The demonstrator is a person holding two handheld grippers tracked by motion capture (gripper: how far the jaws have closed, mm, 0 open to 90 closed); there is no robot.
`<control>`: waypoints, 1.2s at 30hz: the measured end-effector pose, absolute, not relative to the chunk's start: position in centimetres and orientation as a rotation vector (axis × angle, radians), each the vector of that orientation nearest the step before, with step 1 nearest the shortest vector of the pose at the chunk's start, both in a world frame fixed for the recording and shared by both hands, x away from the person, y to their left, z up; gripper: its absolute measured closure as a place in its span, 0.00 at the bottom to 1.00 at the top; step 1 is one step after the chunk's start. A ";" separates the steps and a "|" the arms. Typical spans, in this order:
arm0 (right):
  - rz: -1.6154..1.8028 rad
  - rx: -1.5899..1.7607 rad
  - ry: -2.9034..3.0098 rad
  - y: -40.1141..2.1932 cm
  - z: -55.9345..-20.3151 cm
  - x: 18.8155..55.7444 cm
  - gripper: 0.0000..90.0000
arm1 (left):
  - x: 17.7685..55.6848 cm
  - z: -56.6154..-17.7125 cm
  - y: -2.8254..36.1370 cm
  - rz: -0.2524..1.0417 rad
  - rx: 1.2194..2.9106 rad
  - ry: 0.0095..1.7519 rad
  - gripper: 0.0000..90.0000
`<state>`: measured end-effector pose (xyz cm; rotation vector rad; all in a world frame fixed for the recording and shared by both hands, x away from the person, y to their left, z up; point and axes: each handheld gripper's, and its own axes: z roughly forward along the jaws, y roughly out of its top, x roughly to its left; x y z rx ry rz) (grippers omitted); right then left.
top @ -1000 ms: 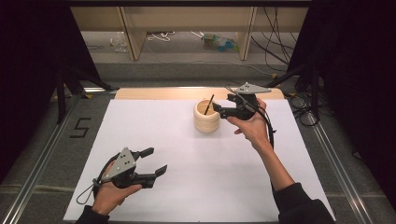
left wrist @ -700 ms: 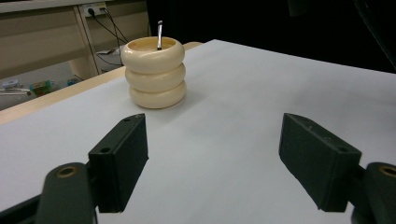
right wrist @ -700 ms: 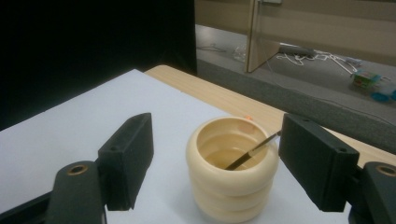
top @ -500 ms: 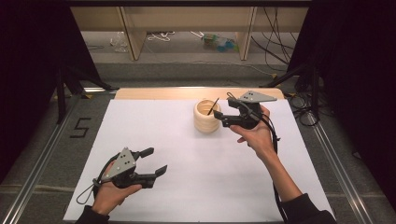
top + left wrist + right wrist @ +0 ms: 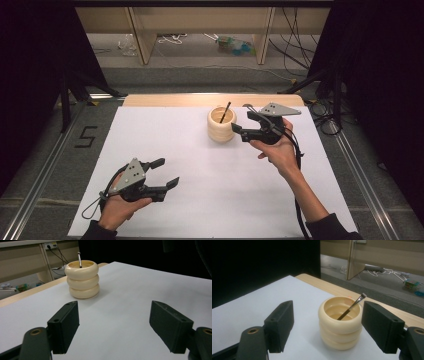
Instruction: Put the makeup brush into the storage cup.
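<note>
Fingers (image 5: 329, 327) apart; brush (image 5: 352, 307) leaning rightward

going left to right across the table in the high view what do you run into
left gripper → cream ringed cup with a thin dark stick leaning in it → right gripper, open jaws pointing at the cup from its right, not touching it.

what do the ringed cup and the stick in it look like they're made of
Cup: probably pale wood or cream plastic; smooth satin surface, three bulging rings, no clear grain, so I can't say which. Stick: dark and slim with a lighter, flat tip that catches the light, perhaps metal or a small brush.
</note>
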<state>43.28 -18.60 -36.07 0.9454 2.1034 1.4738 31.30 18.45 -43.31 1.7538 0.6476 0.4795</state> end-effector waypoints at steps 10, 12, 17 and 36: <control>1.502 0.919 2.090 -19.1 -36.2 42.1 0.30 | 31.3 -43.2 18.5 0.480 1.751 0.647 0.26; 1.497 0.922 2.094 -19.3 -36.2 41.8 0.30 | 31.3 -43.2 18.4 0.480 1.748 0.649 0.26; 1.521 0.916 2.091 -19.4 -36.4 41.4 0.30 | 31.3 -43.2 18.5 0.481 1.747 0.650 0.26; 1.533 0.886 2.089 -20.4 -36.9 39.6 0.30 | 31.3 -43.1 18.6 0.484 1.743 0.651 0.26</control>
